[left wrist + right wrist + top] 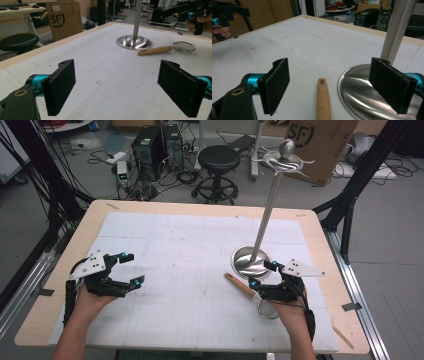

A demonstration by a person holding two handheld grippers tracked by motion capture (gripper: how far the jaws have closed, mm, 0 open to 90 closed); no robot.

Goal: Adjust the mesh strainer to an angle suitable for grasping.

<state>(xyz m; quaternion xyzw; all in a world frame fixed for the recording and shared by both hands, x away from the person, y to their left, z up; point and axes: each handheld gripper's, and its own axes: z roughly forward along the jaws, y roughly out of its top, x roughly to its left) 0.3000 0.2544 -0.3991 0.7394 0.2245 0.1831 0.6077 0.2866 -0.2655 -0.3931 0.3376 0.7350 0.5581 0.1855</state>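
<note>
A small strainer lies on the white mat, its wooden handle (240, 286) (155, 50) (323, 100) pointing away from the person and its mesh bowl (268, 309) (183, 46) nearer the person's right hand. Just beyond it stands a metal stand with a round dished base (237, 255) (135, 42) (359, 97) and a tall pole (267, 205) (397, 27) topped with hooks. My right gripper (263, 274) (333, 82) is open, its jaws wide apart above the handle and the base's rim. My left gripper (135, 268) (116, 87) is open over bare mat at the left, holding nothing.
The mat (190, 250) covers a wooden table with a bare border (320, 235). On the floor behind are a black stool (219, 160), computer towers (155, 145) and a cardboard box (320, 140). Black frame posts stand at both sides.
</note>
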